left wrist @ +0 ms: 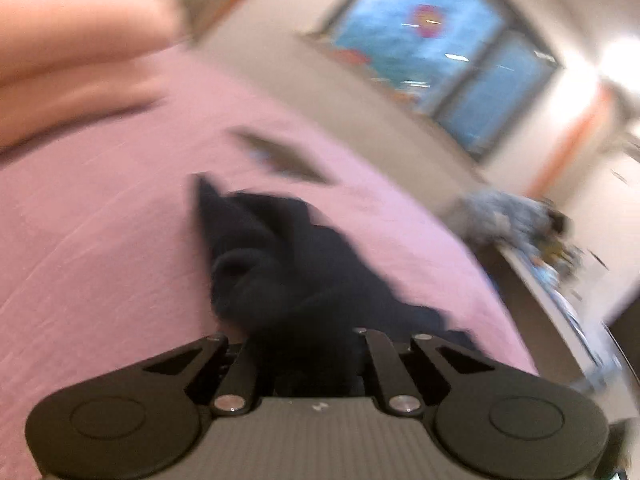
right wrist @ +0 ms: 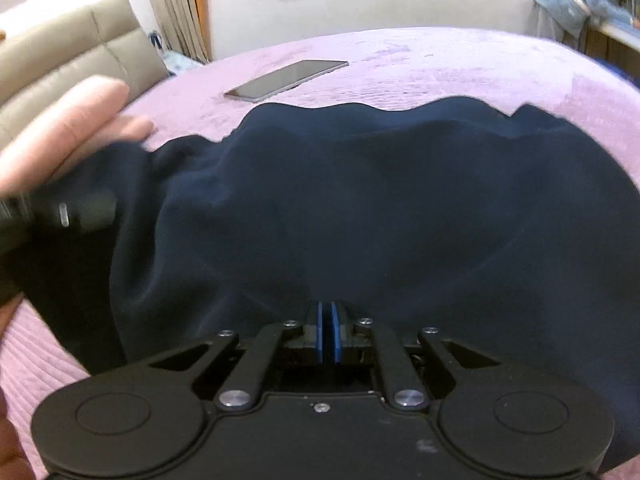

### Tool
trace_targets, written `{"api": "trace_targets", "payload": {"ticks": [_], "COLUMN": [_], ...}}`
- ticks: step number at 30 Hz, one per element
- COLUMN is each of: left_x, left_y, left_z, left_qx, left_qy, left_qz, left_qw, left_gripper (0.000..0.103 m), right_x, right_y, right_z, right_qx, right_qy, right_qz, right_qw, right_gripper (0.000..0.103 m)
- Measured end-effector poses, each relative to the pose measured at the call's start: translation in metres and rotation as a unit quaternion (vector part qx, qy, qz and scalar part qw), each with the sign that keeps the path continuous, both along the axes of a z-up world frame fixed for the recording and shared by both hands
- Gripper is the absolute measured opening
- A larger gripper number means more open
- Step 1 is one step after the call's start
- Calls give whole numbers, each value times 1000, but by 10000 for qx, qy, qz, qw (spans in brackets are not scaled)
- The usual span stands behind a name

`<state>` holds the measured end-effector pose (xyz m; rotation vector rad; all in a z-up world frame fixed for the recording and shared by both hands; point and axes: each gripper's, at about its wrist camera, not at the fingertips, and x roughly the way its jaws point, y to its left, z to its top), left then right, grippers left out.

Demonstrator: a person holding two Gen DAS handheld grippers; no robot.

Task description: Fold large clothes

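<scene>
Left gripper (left wrist: 304, 344) fingertips buried in navy garment (left wrist: 288, 264); view blurred

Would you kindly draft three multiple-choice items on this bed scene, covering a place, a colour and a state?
1. Where does the phone lie?
A. On the purple bedspread, beyond the garment
B. On top of the garment
C. On the shelf

2. What colour is the garment?
A. Red
B. Dark navy
C. White

3. How is the right gripper?
A. Wide open above the bedspread
B. Shut, with the garment's fabric at its blue pads
C. Gripping the phone

Answers: 1 A, it rests on bare bedspread past the garment's far edge; 2 B, the fabric reads dark navy; 3 B, the pads are nearly touching at the cloth.
</scene>
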<state>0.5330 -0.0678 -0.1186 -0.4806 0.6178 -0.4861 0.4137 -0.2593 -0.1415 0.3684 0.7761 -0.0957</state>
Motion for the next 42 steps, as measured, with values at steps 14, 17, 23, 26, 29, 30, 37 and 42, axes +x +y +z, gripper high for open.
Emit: {"api": "trace_targets", "payload": {"ticks": [14,17,23,26,29,30,37,42], "left_x": [-43,-58,-87,-92,-105,-111,-113,-57], "left_y": [-220,-259,-292,-298,-306,-306,-250,-227], "left_z": [28,-11,-32,-27,-18,-17,42,42], "left_qx": [35,814,1779,2062,2264,2302,1903,1812], "left_qy": [-526,-187,-403,-525,-600,-560,-740,-616], "left_qz": [-3423,-3621,-3573,-3563,-3674,-3775,-3353,-2476], "left_qw": [9381,9284,9160,9098,9001,8952,9197,9498], "left_gripper": [8,8,11,11,12,12,15,13], "right_x": [-94,-110,-98,-73,-25,-16,65,117], "right_y": [-181,-218,-251,-247,-236,-231,-196,-158], "right_z": [32,27,45,77,107,113,129,100], "right_qx": [1651,1000,282,-164,-557,-690,-1525,-1586], "right_qy": [-313,122,132,-243,-590,-693,-1133,-1116], "right_qz": [-1569,-1846,-1538,-998,-114,119,1313,1738], "right_qw": [9732,9776,9876,9946,9966,9951,9730,9655], "right_gripper": [16,17,17,23,32,32,32,27]}}
